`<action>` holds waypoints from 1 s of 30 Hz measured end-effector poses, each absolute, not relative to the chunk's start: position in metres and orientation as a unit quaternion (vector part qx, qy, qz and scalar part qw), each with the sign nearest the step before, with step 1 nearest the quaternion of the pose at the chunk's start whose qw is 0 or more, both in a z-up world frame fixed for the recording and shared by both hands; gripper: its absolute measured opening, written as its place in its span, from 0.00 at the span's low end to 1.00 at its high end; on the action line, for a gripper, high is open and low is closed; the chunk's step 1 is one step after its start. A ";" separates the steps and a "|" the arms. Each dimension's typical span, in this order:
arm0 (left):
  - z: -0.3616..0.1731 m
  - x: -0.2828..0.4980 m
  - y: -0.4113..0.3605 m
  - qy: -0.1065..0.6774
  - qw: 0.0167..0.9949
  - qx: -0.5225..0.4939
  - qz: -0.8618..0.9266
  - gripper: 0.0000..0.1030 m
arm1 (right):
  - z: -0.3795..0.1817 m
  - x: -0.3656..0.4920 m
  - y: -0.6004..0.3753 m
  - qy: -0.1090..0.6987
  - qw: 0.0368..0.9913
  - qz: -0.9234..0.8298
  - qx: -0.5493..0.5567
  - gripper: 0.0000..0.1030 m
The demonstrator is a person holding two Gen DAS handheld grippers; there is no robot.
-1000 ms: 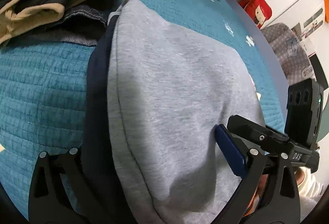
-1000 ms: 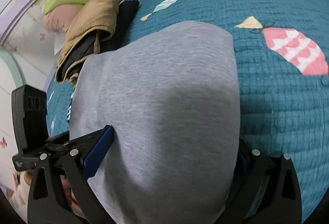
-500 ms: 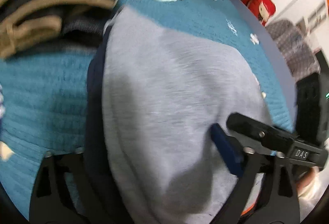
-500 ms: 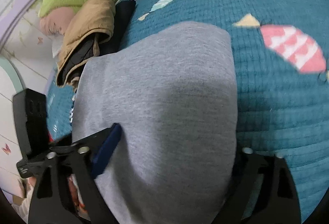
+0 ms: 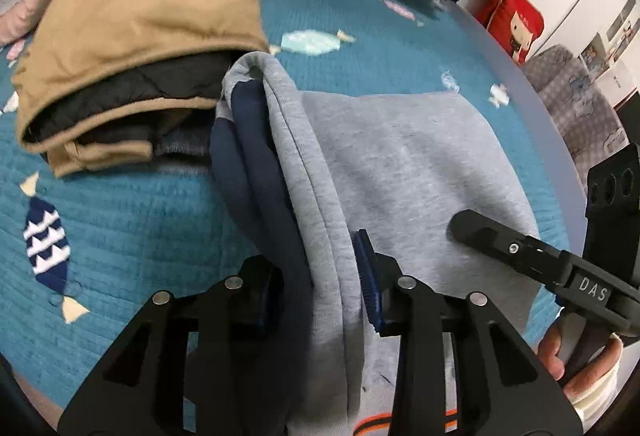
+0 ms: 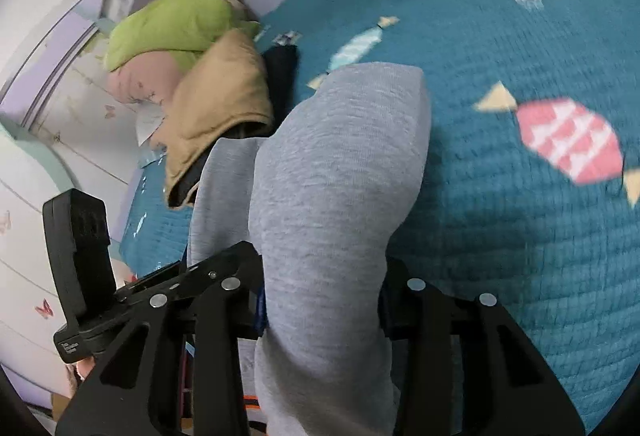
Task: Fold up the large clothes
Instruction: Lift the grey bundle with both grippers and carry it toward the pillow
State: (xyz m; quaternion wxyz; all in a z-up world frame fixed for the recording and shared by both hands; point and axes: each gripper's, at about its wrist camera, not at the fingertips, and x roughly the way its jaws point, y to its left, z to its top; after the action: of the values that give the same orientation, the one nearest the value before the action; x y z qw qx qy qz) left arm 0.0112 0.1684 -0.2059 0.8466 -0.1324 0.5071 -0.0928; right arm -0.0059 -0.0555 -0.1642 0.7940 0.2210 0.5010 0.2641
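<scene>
Left claw (image 5: 320, 288) is closing on the near edge of the grey sweatshirt (image 5: 404, 171), jaws pinching a bunched fold of grey fleece plus the navy lining (image 5: 256, 171) that is showing on its left side; blue pads are pressing into the cloth from both sides. Right claw (image 6: 320, 300) is closing too, gripping a thick roll of the same grey sweatshirt (image 6: 332, 175) between its jaws, fabric bulging out ahead of and above the fingers. The sweatshirt is hanging from both claws and trailing forward onto the teal quilted bed cover (image 5: 132, 220) with the fish and candy prints. Ahead and left of the left claw, a folded tan jacket (image 5: 136, 31) with dark lining is sitting on the bed, touching the far corner of the sweatshirt. From the right claw's view the tan jacket (image 6: 220, 107) is lying ahead-left, with a green and pink bundle (image 6: 168, 31) just beyond it against the wall. A hand (image 5: 576, 364) is gripping the right claw's handle, low right of the left claw.
</scene>
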 end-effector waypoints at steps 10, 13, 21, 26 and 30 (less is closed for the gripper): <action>-0.108 0.020 0.187 0.408 0.898 -0.131 -0.100 0.34 | -0.071 0.029 -0.048 0.414 0.819 0.330 0.222 0.36; -0.078 0.025 0.195 0.379 0.912 -0.126 -0.091 0.34 | -0.041 0.041 -0.034 0.386 0.830 0.348 0.204 0.36; -0.012 0.039 0.228 0.322 0.944 -0.066 -0.013 0.32 | 0.023 0.054 0.057 0.311 0.860 0.388 0.115 0.38; 0.013 0.046 0.279 0.299 0.954 -0.031 0.015 0.32 | 0.024 0.089 0.119 0.330 0.834 0.417 0.149 0.38; 0.030 0.053 0.317 0.283 0.958 -0.037 -0.003 0.33 | 0.020 0.118 0.169 0.365 0.821 0.408 0.163 0.38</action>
State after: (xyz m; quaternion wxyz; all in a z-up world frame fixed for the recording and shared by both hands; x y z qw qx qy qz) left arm 0.0535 0.3170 0.0296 0.9583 -0.0371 0.2834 -0.0030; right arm 0.1176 0.1690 0.0197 0.8209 0.1628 0.3645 0.4083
